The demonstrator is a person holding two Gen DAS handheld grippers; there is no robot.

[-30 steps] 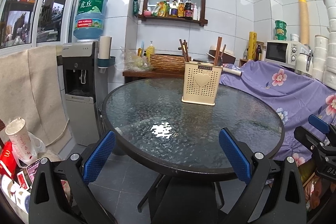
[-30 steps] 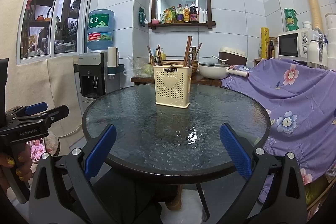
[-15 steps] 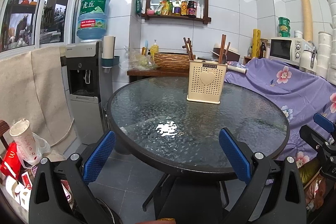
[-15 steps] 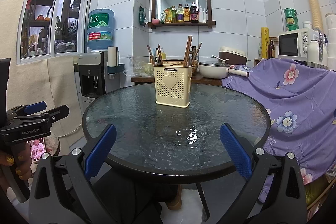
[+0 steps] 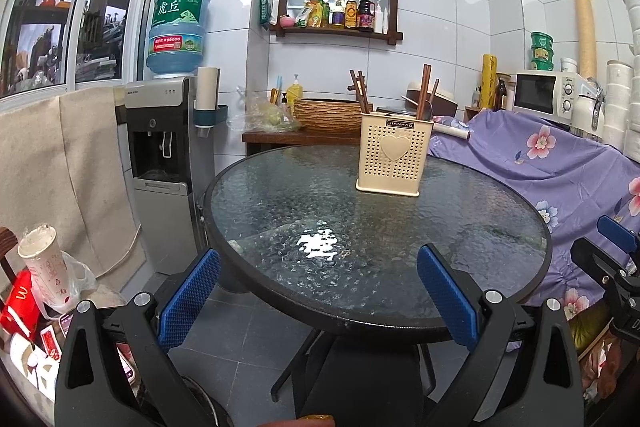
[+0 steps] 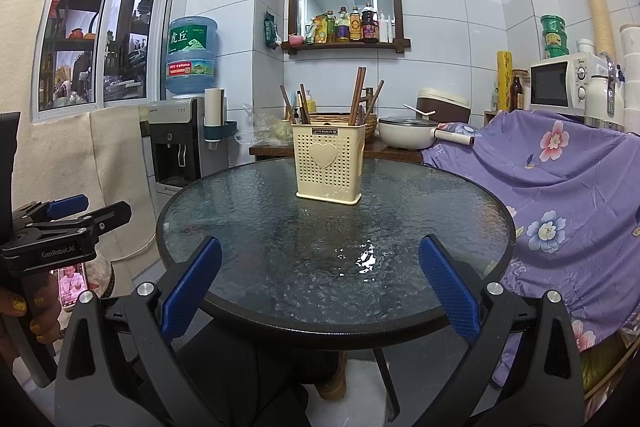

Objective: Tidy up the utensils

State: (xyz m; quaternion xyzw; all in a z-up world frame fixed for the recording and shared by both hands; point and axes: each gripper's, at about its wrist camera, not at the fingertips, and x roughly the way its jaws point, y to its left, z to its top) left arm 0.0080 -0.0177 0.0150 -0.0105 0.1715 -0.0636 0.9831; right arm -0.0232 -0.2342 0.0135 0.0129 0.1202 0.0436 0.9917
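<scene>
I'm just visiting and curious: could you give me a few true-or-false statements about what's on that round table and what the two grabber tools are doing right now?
1. The cream holder stands upright on the glass table. True.
2. The chopsticks lie flat on the table. False: they stand in the holder.
3. The right gripper is open and holds nothing. True.
4. The left gripper is clamped on a spoon. False: it is open and empty.
5. The microwave sits on the glass table. False: it stands off to the right, behind the purple flowered cloth.
</scene>
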